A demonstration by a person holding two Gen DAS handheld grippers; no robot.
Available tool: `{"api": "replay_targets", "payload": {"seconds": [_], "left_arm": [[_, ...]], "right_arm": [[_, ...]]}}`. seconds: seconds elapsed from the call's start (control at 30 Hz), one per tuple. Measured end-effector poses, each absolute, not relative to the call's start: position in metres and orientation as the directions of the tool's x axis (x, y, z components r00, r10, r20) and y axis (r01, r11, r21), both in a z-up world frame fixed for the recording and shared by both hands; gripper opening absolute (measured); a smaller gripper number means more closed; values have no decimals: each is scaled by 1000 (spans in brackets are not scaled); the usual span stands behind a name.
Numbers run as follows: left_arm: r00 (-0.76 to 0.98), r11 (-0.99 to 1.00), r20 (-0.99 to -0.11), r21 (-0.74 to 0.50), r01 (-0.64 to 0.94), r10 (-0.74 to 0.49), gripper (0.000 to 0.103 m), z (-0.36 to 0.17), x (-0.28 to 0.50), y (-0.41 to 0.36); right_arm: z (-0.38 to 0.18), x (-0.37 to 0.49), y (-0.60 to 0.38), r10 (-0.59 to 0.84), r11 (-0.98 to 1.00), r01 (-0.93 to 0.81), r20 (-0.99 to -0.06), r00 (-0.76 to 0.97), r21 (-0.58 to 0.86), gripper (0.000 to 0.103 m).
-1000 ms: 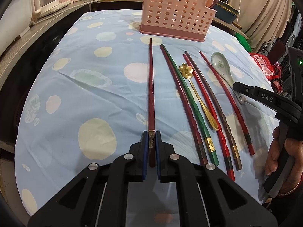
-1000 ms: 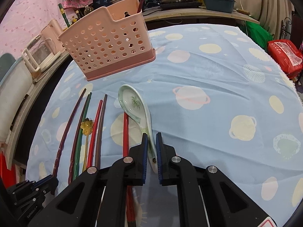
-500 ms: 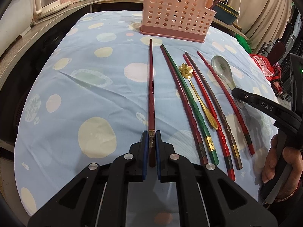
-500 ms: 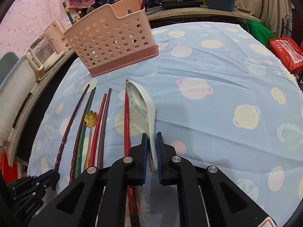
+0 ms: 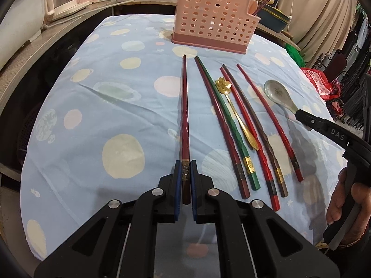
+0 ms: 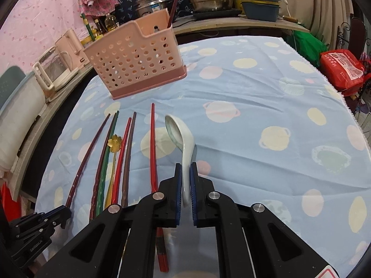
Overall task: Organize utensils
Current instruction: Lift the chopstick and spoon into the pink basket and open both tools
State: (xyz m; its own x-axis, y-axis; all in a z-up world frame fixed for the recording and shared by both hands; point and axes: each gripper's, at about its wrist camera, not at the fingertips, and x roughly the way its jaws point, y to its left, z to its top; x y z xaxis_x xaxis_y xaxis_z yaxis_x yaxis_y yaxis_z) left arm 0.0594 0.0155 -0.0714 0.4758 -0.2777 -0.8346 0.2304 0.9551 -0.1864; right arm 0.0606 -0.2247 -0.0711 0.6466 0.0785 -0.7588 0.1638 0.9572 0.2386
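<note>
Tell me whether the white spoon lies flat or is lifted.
Lifted. The right gripper is shut on the spoon's handle, and its bowl hangs tilted above the tablecloth, casting a shadow below it.

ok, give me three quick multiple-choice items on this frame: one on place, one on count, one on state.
1. Where does the pink basket stand?
A. at the far end of the table, beyond the chopstick tips
B. at the near edge, next to the tongs
C. on the floor

2. How many chopsticks lie loose on the cloth, not counting the one in the left tongs?
A. three
B. five
C. eight

3. What is the white spoon doing?
A. lying flat and untouched
B. standing in the basket
C. clamped by its handle in the right tongs, bowl raised off the cloth

Answers: 1 A, the basket sits past the tips of the whole row. 2 B, five lie right of the gripped dark red chopstick. 3 C, the blue pads squeeze the handle and a shadow falls under the bowl.
</note>
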Motion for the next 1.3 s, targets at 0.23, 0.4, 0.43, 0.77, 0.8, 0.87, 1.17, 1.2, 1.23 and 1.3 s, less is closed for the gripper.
{"api": "replay_targets", "payload": {"seconds": [0.23,0.4,0.43,0.77,0.8,0.87,1.17,1.2,1.23,1.3], "left_arm": [[523,952,-801,-192,237,-291,7,-42,52,22],[575,952,-762,-186,244,-296,7,-12,54,29],[588,952,-753,-183,245,-296,7,-5,56,30],[709,950,-635,-156,270,-306,7,71,91,31],[721,950,-622,-149,274,-305,7,79,95,30],[743,950,-594,-138,281,-307,7,96,105,28],[831,951,-467,-85,298,-302,7,172,150,14],[838,950,-452,-87,300,-305,7,180,156,12],[847,949,-434,-84,303,-308,7,190,163,9],[866,951,-398,-67,301,-302,7,206,175,1]], "right_arm": [[-42,47,-236,59,953,175,-718,693,247,7],[-18,44,-241,48,954,169,-686,726,246,6],[-14,44,-241,46,956,166,-680,731,243,6],[20,62,-240,48,965,128,-631,774,230,6],[24,65,-240,46,966,124,-625,779,225,6],[32,72,-239,38,970,119,-615,788,213,6],[72,120,-247,13,978,104,-553,833,181,6],[78,129,-248,8,979,104,-544,839,174,6],[82,136,-248,5,980,104,-536,844,172,6],[92,152,-250,3,980,101,-522,853,169,6]]}}
